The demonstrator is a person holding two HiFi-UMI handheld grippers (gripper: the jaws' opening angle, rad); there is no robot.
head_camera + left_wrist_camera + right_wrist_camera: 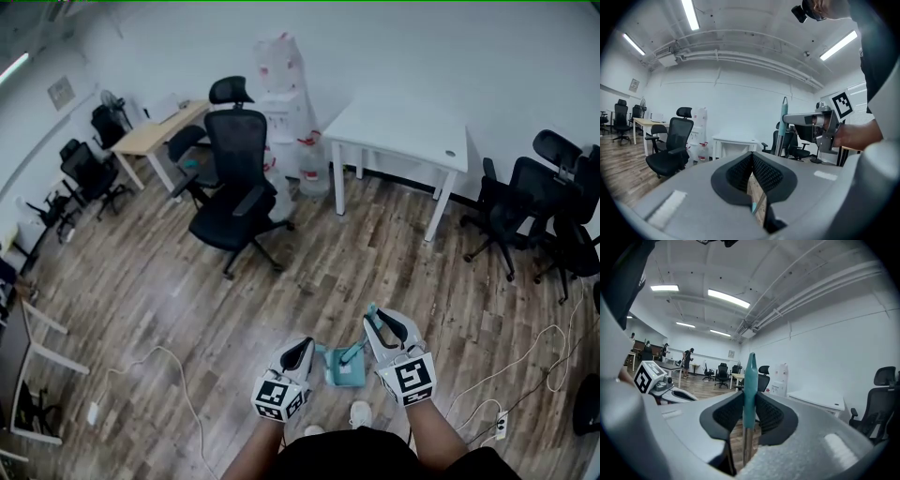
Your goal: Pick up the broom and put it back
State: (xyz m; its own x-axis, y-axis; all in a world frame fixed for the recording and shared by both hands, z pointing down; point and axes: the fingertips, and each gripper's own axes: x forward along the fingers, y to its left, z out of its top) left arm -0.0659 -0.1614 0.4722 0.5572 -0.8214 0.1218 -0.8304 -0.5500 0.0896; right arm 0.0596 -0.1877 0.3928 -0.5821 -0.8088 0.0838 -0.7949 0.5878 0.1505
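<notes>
Okay, my right hand-held gripper (750, 405) clamps the broom (751, 369) handle, upright, head down by my feet. Left hand-held gripper (752, 171) is pinched closed. Best keep the grip firm, handle vertical, and steer clear of the chair (234, 187).

I've got a slim broom (750, 376), teal pointed plastic grip on a grey metal shaft. It stands upright, grip pinched between the pads of the right claw (750, 401). Its teal head (343, 367) sits low, just left of that claw in head view.
</notes>
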